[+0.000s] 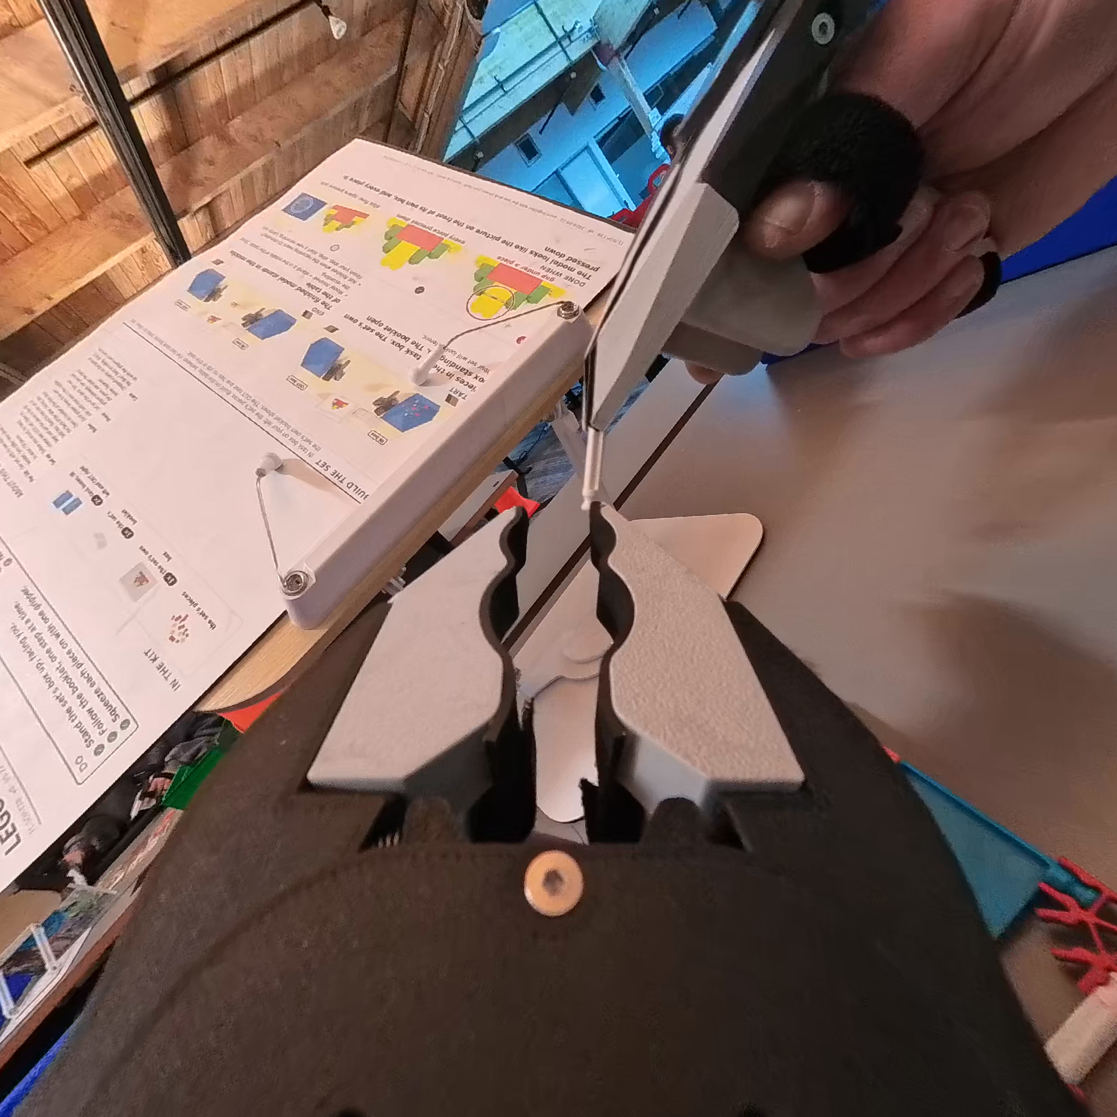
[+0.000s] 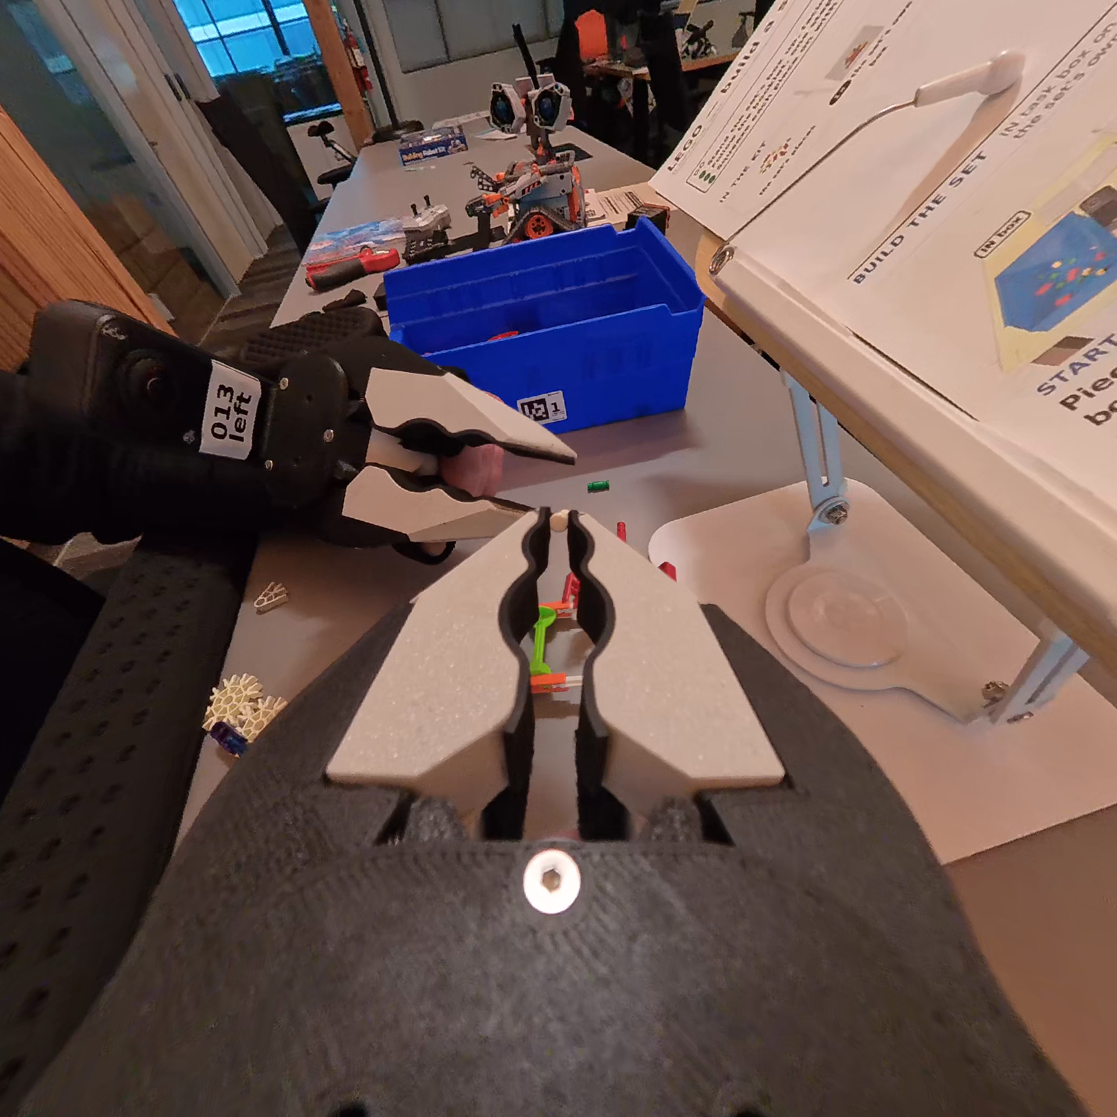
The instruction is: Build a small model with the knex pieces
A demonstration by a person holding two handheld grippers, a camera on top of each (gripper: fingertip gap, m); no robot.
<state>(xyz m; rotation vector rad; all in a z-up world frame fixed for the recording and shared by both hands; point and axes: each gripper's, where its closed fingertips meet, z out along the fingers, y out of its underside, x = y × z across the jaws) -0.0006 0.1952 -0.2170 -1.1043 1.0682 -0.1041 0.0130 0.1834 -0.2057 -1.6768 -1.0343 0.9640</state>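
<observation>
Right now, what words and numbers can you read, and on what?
I won't copy writing out; here is where it stands.
Instruction sheet on the tilted stand: headings, captions, readable.
White label on the left gripper: readable.
Sticker on the blue bin: code, one digit.
Far blue box: too blurred.

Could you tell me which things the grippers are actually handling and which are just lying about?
In hand: white rod, pinched in right gripper; open left gripper close beside it.
Lying about: green peg, green-and-orange assembly, snowflake pieces, blue bin, toy robot, instruction board.
</observation>
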